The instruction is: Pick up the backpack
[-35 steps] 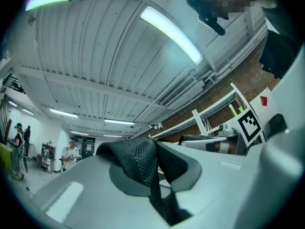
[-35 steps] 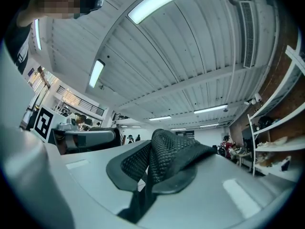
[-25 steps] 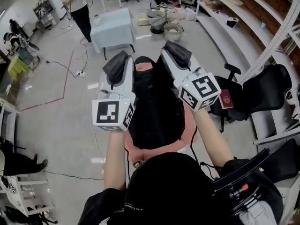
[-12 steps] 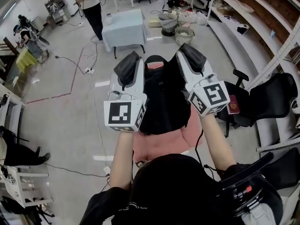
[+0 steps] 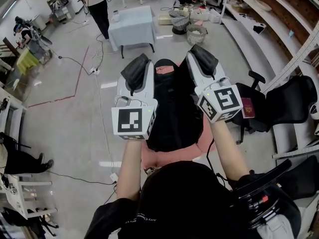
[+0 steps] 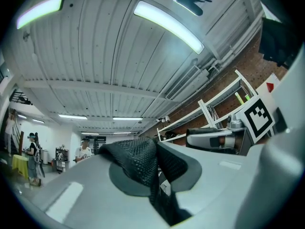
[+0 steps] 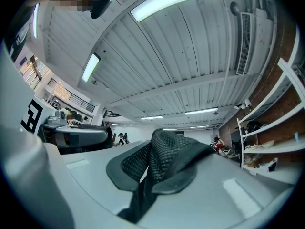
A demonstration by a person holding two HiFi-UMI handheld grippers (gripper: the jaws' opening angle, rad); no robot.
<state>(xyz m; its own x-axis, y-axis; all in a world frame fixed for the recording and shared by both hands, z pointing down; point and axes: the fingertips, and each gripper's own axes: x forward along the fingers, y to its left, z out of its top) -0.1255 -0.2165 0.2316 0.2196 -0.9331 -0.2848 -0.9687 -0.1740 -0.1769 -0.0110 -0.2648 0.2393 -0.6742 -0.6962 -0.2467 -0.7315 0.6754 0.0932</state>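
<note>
A black backpack [image 5: 172, 108] hangs in the air between my two grippers, above a pink seat [image 5: 169, 157]. In the head view my left gripper [image 5: 135, 69] is at the bag's upper left and my right gripper [image 5: 202, 59] at its upper right. The left gripper view shows that gripper [image 6: 153, 178] shut on a black mesh shoulder strap [image 6: 136, 161], which bulges over the jaws. My right gripper [image 7: 147, 178] is likewise shut on the other mesh strap [image 7: 169, 157]. Both grippers point slightly upward, toward the ceiling.
A table with a light blue cover [image 5: 132, 26] stands ahead, with a person [image 5: 98, 6] beside it. Baskets [image 5: 196, 34] sit on the floor further back. White shelving [image 5: 299, 49] and a black office chair [image 5: 284, 101] are at the right. Cables [image 5: 75, 61] lie on the floor at the left.
Both grippers keep their hold on the straps and the backpack stays lifted. Only the head camera's framing has shifted a little.
</note>
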